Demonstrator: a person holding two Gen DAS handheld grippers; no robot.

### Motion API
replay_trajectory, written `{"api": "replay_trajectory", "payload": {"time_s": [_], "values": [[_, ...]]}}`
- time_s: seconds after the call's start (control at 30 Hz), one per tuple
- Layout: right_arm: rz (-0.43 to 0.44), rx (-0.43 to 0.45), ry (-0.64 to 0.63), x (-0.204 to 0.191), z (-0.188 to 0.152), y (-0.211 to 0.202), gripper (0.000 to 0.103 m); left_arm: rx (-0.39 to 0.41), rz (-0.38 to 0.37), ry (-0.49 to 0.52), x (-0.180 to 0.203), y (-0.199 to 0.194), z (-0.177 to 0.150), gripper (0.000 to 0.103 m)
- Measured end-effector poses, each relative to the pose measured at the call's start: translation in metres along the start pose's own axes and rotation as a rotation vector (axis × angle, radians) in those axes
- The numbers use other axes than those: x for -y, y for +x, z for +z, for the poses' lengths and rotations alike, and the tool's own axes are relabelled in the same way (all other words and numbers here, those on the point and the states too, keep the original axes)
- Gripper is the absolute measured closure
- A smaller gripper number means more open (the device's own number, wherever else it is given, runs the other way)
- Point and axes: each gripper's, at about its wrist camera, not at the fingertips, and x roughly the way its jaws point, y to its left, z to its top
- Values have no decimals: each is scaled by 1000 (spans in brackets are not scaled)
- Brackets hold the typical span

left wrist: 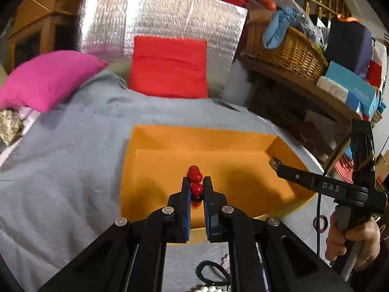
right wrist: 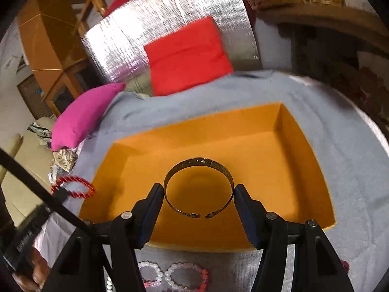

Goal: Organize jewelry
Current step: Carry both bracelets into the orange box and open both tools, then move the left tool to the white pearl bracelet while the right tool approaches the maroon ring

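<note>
My left gripper (left wrist: 196, 180) is shut on a red bead bracelet (left wrist: 196, 177) and holds it above the open orange box (left wrist: 170, 160). In the right wrist view the same bracelet (right wrist: 80, 187) hangs from the left gripper beside the box's left wall. My right gripper (right wrist: 198, 187) is shut on a brass cuff bangle (right wrist: 198, 164), pinched across its width, over the orange box (right wrist: 267, 150). The right gripper also shows in the left wrist view (left wrist: 276, 163) at the box's right side.
The box lies on a grey cloth (left wrist: 60, 158). White and pink bead bracelets (right wrist: 186, 276) lie on the cloth in front of the box. A pink pillow (left wrist: 46, 77), a red cushion (left wrist: 169, 67) and a wicker basket (left wrist: 287, 48) stand behind.
</note>
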Motion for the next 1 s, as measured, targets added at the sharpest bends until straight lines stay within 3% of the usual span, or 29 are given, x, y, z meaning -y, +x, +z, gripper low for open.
{"api": "replay_trajectory", "payload": {"time_s": [0.2, 0.4, 0.43, 0.5, 0.53, 0.73, 1.0], "values": [[-16, -30, -15, 1, -1, 19, 40, -48, -36, 11, 7, 19, -3, 93], [-48, -44, -9, 4, 0, 29, 38, -110, 43, 50, 16, 41, -8, 90], [-51, -42, 4, 7, 1, 29, 31, -117, 44, 51, 17, 42, -8, 88], [-56, -39, 18, 11, 3, 28, 25, -120, 60, 41, 15, 41, -8, 64], [-59, -30, 25, 14, 4, 25, 25, -104, 73, 37, 14, 38, -7, 60], [-49, 45, 54, 30, 6, -12, 25, -39, 111, 13, 6, 9, -4, 56], [-65, 137, 119, 65, -9, -81, 25, -14, 187, 8, -1, -35, -22, 54]]}}
